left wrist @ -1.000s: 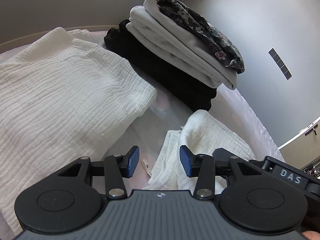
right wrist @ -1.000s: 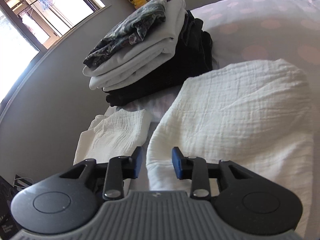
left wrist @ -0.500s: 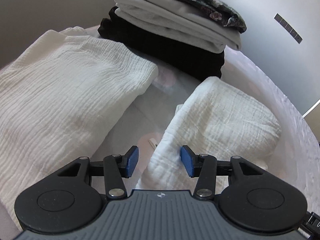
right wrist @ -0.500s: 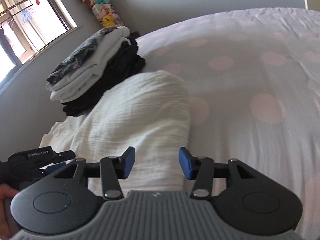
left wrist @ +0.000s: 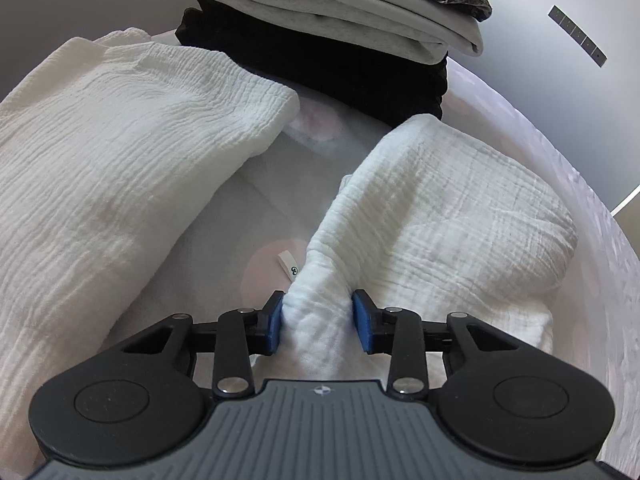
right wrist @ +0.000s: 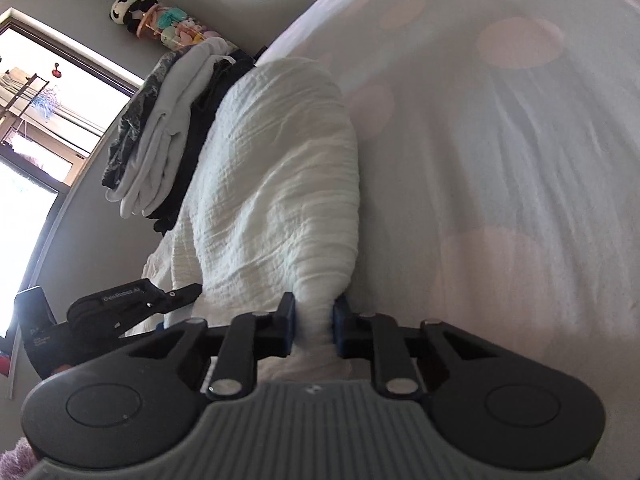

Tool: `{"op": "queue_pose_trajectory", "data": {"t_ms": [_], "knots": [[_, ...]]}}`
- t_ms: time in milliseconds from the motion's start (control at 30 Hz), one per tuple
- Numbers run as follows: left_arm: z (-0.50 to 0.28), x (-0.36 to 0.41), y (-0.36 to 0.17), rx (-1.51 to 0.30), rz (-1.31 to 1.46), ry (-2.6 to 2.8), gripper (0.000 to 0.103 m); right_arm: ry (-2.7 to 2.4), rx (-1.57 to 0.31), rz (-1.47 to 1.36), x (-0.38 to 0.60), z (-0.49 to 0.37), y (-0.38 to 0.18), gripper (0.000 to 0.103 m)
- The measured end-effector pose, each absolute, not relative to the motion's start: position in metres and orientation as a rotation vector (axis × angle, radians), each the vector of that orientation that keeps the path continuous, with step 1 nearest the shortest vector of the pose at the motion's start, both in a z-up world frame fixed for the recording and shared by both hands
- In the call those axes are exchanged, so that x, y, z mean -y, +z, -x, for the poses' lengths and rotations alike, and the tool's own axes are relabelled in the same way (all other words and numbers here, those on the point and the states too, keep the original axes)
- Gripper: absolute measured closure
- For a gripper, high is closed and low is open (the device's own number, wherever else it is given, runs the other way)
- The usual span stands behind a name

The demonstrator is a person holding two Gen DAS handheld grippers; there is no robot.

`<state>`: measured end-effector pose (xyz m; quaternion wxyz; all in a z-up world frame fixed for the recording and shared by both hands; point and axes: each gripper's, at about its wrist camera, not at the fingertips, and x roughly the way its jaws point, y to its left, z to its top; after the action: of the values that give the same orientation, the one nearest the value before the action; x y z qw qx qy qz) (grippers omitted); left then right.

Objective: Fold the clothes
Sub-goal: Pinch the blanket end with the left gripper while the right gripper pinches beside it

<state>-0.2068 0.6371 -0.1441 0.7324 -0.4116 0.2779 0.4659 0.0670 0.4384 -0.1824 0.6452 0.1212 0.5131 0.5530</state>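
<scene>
Two white crinkled pieces lie on the bed point(left wrist: 624, 320), whose pale sheet carries faint pink dots. In the left wrist view the left gripper point(left wrist: 318, 325) has its blue-padded jaws clamped on a bunched edge of the smaller white cloth point(left wrist: 452, 216), which spreads from the lower centre of the frame up toward the right. A little fabric label point(left wrist: 289, 266) pokes out beside that bunched edge, just left of it, lying on the sheet.

Across a strip of bare sheet, the larger white garment point(left wrist: 120, 168) fills the left half of the same frame. In the right wrist view the right gripper point(right wrist: 314, 330) is pinched tight on a gathered corner of this larger garment point(right wrist: 280, 184) — the cloth runs from the jaws at lower centre up toward the top centre.

At the top of the left wrist frame sits a stack of folded clothes point(left wrist: 332, 28): a black piece at the bottom, pale grey layers above, a dark floral one on top. The smaller cloth's far end reaches the black layer. The same stack shows at the upper left of the right wrist view, with plush toys point(right wrist: 160, 20) piled against the wall beyond it and a bright window point(right wrist: 52, 92) at the far left.
</scene>
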Motion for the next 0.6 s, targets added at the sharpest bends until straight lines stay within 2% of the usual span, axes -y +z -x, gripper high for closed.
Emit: {"op": "queue_pose_trajectory", "data": {"t_ms": [100, 300, 467, 533, 600], "knots": [[0.196, -0.618, -0.14, -0.638, 0.912, 0.983, 0.071, 1.288, -1.108, -0.27, -0.426, -0.067, -0.159, 0.086], [0.175, -0.58, -0.131, -0.691, 0.925, 0.899, 0.074, 1.27, -1.087, -0.246, -0.381, -0.075, -0.118, 0.086], [0.154, -0.527, -0.122, -0.747, 0.893, 0.802, 0.076, 1.181, -1.105, -0.202, -0.304, -0.089, -0.103, 0.086], [0.144, -0.499, -0.118, -0.773, 0.865, 0.753, 0.084, 1.141, -1.114, -0.197, -0.268, -0.092, -0.099, 0.086], [0.135, -0.47, -0.114, -0.798, 0.837, 0.705, 0.085, 1.101, -1.118, -0.191, -0.234, -0.094, -0.095, 0.086]]}}
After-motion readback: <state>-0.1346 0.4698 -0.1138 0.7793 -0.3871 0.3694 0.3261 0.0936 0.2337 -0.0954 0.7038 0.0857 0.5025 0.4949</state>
